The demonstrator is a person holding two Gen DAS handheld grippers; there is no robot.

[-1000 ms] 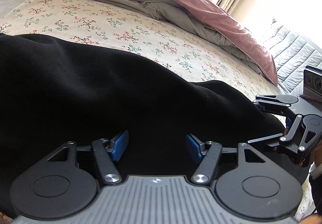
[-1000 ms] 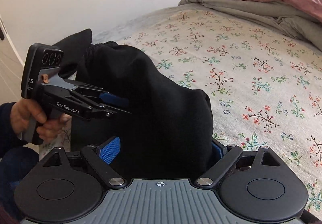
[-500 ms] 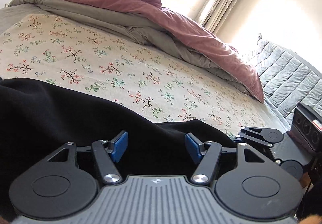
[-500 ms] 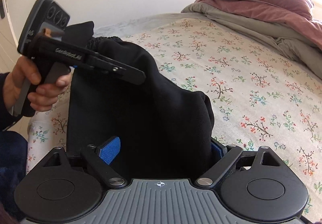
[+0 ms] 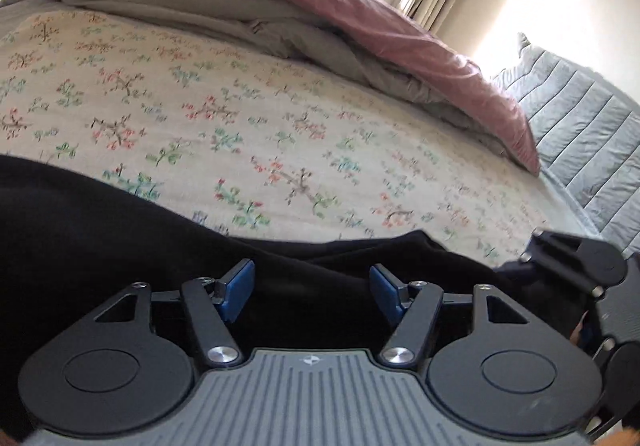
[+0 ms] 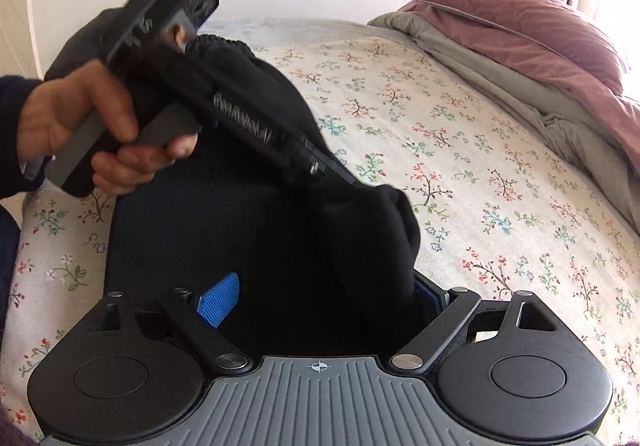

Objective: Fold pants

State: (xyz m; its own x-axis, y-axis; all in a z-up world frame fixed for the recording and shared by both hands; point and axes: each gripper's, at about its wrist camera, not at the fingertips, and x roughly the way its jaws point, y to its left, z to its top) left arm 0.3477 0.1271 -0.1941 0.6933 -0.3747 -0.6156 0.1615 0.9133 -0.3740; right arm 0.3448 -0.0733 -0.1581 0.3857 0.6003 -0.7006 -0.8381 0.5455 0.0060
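Observation:
Black pants (image 6: 248,246) lie bunched on the floral bed sheet (image 6: 460,149); the elastic waistband (image 6: 224,41) is at the far end. My right gripper (image 6: 324,300) is open, low at the near end, with a thick fold of the pants between its wide-apart blue pads (image 6: 218,304). A hand (image 6: 80,125) holds my left gripper (image 6: 352,181) tilted nose-down onto a hump of the fabric. In the left wrist view the left gripper (image 5: 312,288) is open over the black pants (image 5: 100,246).
A mauve and grey duvet (image 5: 320,25) with a pillow (image 6: 520,13) is piled at the head of the bed. A grey quilted cover (image 5: 580,133) lies to the right. Bare floral sheet (image 5: 240,117) stretches beyond the pants. A dark sleeve (image 6: 12,133) is at the left edge.
The left gripper rose and tipped nose-down onto the fabric hump, and its view now shows less of the pants. The right gripper stayed put. Both jaws kept the same wide gap.

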